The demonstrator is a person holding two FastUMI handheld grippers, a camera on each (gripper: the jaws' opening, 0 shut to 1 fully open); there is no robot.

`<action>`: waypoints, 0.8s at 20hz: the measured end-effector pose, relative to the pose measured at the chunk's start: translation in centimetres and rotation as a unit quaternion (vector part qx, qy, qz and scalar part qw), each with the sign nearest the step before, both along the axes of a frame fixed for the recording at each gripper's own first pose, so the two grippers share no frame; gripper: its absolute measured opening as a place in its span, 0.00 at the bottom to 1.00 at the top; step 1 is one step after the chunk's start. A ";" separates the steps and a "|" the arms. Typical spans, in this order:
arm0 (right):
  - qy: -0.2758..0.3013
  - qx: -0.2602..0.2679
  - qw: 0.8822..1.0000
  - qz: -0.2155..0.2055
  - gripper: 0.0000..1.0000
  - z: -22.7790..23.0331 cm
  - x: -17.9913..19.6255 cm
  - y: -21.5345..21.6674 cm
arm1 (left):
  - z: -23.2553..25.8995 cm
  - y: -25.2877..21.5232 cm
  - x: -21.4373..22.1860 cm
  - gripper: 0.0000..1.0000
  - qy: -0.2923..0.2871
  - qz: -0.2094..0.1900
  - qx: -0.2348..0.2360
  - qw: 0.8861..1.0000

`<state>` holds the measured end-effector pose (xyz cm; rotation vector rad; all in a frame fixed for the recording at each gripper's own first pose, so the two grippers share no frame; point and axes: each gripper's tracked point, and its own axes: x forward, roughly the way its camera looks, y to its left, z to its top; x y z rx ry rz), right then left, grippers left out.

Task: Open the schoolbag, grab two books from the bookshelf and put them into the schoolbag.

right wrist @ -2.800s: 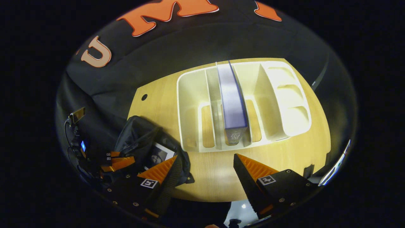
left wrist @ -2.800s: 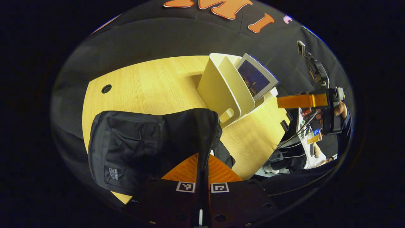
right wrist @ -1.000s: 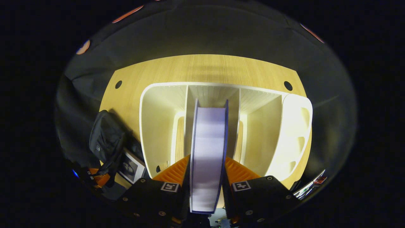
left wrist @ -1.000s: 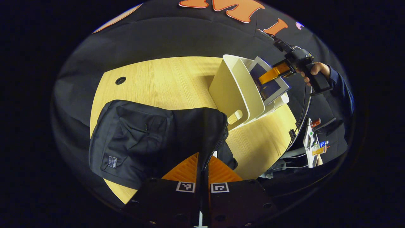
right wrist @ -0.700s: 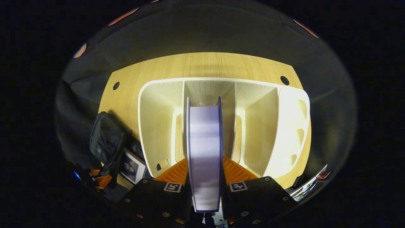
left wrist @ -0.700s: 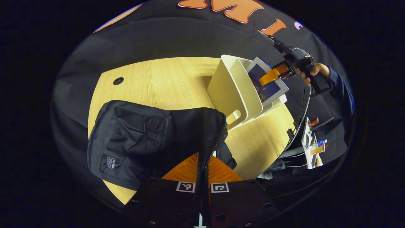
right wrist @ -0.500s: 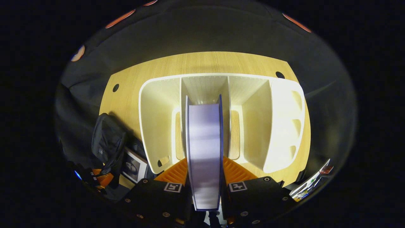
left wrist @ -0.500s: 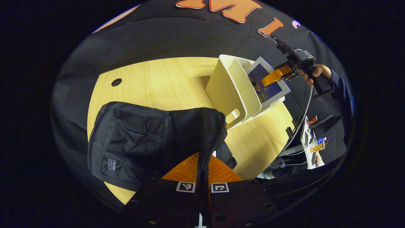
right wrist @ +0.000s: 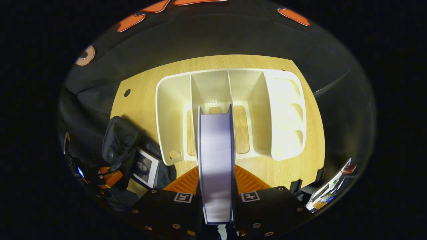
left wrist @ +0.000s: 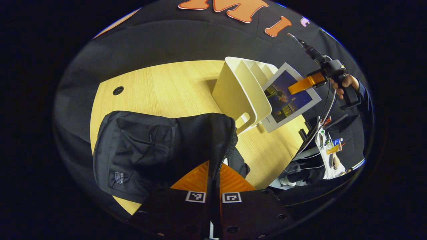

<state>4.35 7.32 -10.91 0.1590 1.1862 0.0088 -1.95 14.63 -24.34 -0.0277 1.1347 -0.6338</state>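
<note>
Right gripper (right wrist: 216,181) clamps blue-covered book (right wrist: 215,160), now lifted clear of cream plastic bookshelf (right wrist: 173,110), frame centre. Left gripper (left wrist: 213,175) still pinches black fabric schoolbag (left wrist: 150,150).

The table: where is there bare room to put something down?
The table is bare behind the schoolbag, from the round hole to the bookshelf, and in a strip between shelf and near edge. It is crowded at the bag, where the left claw pinches its flap. The right claw holds a book clear of the shelf.

No text could be read. The small patch label (left wrist: 119,177) on the black fabric schoolbag (left wrist: 146,146), toward 7 o'clock in the left gripper view, was too small to make out.
</note>
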 end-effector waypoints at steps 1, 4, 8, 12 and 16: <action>0.001 0.004 1.000 -0.002 0.37 0.0 -0.9 0.2 | 0.0 0.0 0.0 0.04 -0.001 -0.003 -0.001 1.000; 0.001 0.013 1.000 -0.006 0.37 0.1 -3.5 0.5 | 0.0 0.1 0.0 0.04 -0.002 -0.010 -0.001 1.000; -0.003 0.035 0.999 -0.020 0.37 0.1 -6.6 1.2 | 0.1 0.4 -0.1 0.04 -0.007 -0.025 0.001 1.000; -0.008 0.046 0.998 -0.037 0.37 -0.1 -8.9 1.0 | 0.1 0.2 -0.1 0.04 -0.009 -0.032 0.003 0.999; -0.014 0.075 0.996 -0.051 0.36 -0.2 -10.5 1.5 | 0.2 0.4 -0.2 0.05 -0.010 -0.036 0.004 0.999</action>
